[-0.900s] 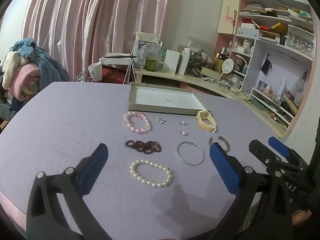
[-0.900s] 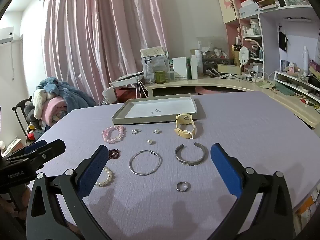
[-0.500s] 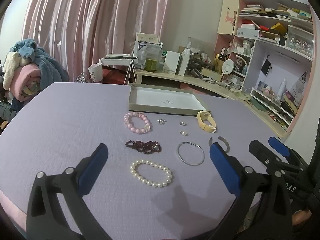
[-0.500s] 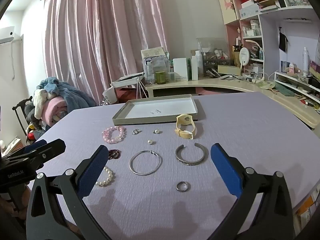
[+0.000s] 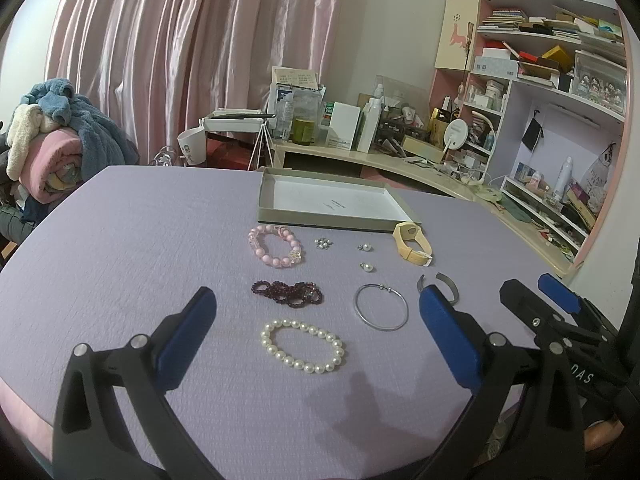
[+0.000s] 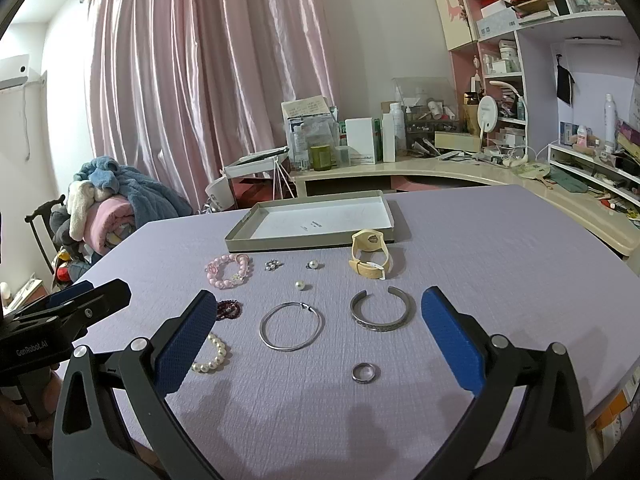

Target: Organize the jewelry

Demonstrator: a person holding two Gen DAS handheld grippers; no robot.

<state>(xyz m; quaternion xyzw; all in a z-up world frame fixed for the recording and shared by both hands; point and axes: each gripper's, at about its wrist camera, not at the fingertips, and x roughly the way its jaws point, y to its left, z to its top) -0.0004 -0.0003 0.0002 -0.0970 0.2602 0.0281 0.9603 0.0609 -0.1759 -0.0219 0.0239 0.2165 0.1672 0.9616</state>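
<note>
While both tools hang spread wide and empty over the near edge of the table, nothing is gripped. Left tool: pearl bracelet lies flat right between its fingers, just ahead, loop a little wider across than deep. Right tool: silver bangle and small ring ahead between its fingers. Tray sits well beyond all pieces. My read: left is nearer the pearls, so that pick goes first.
</note>
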